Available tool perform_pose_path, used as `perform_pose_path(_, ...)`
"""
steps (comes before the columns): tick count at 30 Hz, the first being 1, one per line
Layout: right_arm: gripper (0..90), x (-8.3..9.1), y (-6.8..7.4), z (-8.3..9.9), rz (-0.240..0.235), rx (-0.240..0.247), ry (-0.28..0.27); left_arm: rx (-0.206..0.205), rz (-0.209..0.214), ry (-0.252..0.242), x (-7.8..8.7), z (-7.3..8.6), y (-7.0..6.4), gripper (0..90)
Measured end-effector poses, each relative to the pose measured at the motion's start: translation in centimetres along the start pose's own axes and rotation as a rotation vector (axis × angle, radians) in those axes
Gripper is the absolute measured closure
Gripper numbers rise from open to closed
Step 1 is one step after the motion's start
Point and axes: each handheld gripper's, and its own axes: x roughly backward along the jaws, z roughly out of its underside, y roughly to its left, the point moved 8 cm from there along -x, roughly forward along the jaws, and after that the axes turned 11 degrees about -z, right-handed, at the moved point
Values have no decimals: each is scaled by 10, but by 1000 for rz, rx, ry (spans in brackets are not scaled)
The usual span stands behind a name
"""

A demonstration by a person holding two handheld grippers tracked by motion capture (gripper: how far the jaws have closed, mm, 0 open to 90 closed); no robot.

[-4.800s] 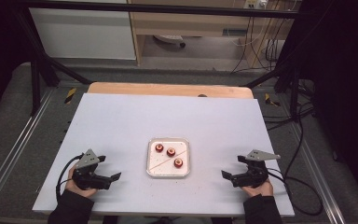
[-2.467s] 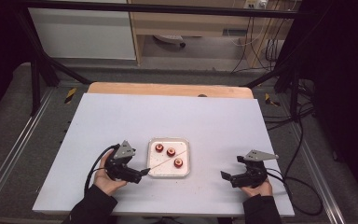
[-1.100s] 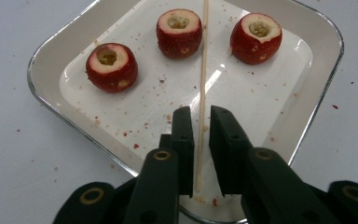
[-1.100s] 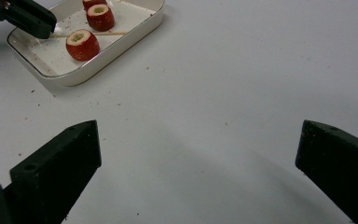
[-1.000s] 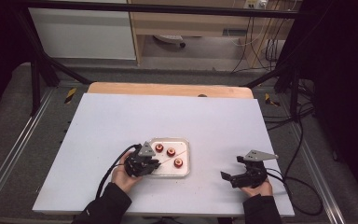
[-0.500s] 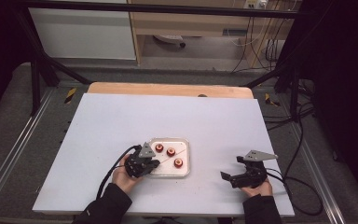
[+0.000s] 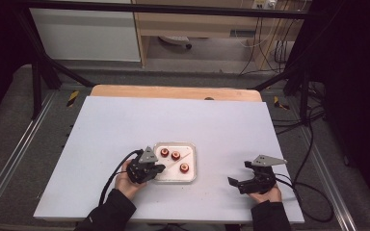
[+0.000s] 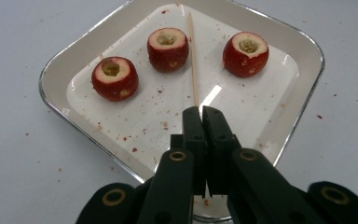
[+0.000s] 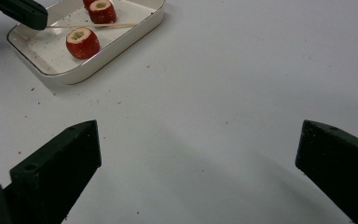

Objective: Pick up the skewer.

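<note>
No writing or brand mark can be read on the tray, the fruit or the claws.

The left claw (image 8: 200,116) has its jaws pressed together over the near end of a thin wooden skewer (image 8: 193,60); the stick runs straight out from between the tips, so it appears to be pinched there, though the contact itself is hidden by the jaws. The right claw (image 9: 198,154) rests on the desk (image 7: 125,125) well apart from the tray, its jaws spread wide and holding nothing.

The skewer is pale and slender and lies inside the white tray (image 8: 307,51), passing between two of three red hollowed-out fruits (image 8: 168,49). Each fruit stands upright with a cored, cream-coloured top. Red crumbs speckle the tray floor and the desk near it. In the high view the tray sits near the front middle of the desk, with the left claw at its left edge.
</note>
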Motion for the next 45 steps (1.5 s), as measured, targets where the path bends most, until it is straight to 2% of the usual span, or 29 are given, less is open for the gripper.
perform_pose_path(6,8,0,1,0,4,3,6,3,13,-29,8,-3,-2,889)
perform_pose_path(11,8,-1,4,-3,4,31,13,13,24,-43,14,-6,-3,889)
perform_pose_path(21,8,-5,11,-7,20,82,44,-2,37,-55,23,-11,-8,889)
perform_pose_path(30,8,-12,28,-18,34,192,82,-39,62,-70,32,-23,-22,889)
perform_pose_path(36,14,-19,37,-25,46,269,119,-54,71,-66,33,-27,-27,889)
perform_pose_path(40,22,-23,42,-28,47,302,141,-57,72,-58,32,-27,-29,889)
perform_pose_path(41,26,-26,45,-30,60,338,157,-63,73,-55,31,-27,-29,889)
perform_pose_path(45,41,-31,52,-36,73,396,182,-71,78,-49,29,-31,-32,889)
